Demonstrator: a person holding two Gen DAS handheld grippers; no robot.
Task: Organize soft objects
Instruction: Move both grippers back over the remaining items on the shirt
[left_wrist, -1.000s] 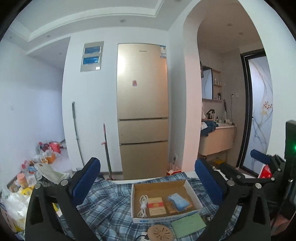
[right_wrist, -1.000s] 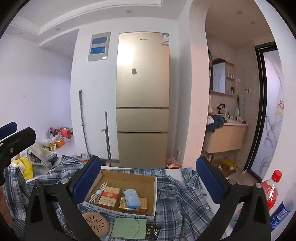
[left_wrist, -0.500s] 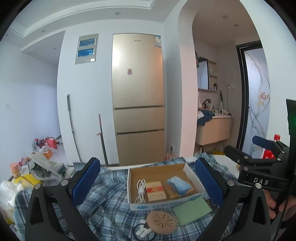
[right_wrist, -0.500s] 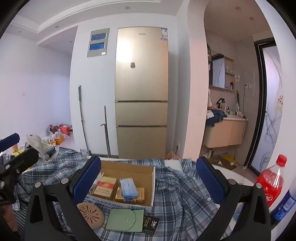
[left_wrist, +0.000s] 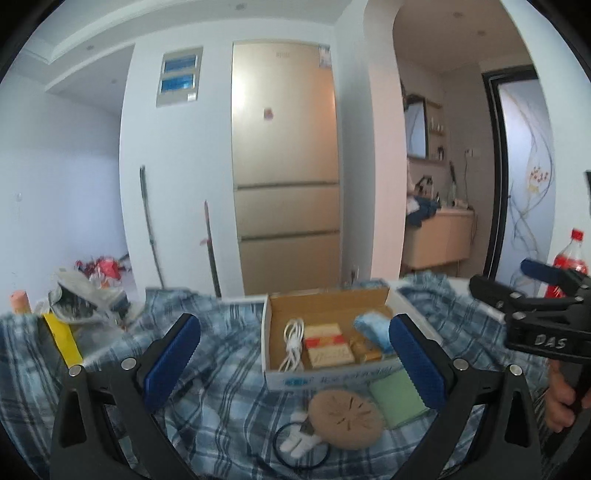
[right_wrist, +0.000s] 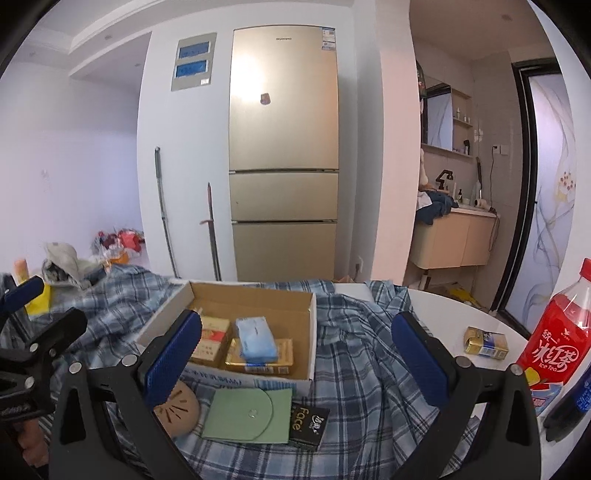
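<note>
A blue plaid shirt (left_wrist: 221, 362) lies spread over the table, also seen in the right wrist view (right_wrist: 354, 354). An open cardboard box (left_wrist: 332, 306) sits on it, holding a white cable (left_wrist: 293, 341), cigarette packs and a blue tissue pack (right_wrist: 256, 338). My left gripper (left_wrist: 293, 365) is open and empty, above the shirt just in front of the box. My right gripper (right_wrist: 295, 365) is open and empty, above the shirt by the box's near right corner (right_wrist: 312, 369). Each gripper shows at the edge of the other's view.
A tan round disc (left_wrist: 345, 419), a green sleeve (right_wrist: 251, 413) and a black card (right_wrist: 308, 424) lie in front of the box. A red ice tea bottle (right_wrist: 557, 343) and a gold pack (right_wrist: 485, 341) stand on the white table at right. A fridge (right_wrist: 282, 177) stands behind.
Both grippers have tilted down and come closer to the table, so the shirt and box fill more of each view. Both stay open and empty.
</note>
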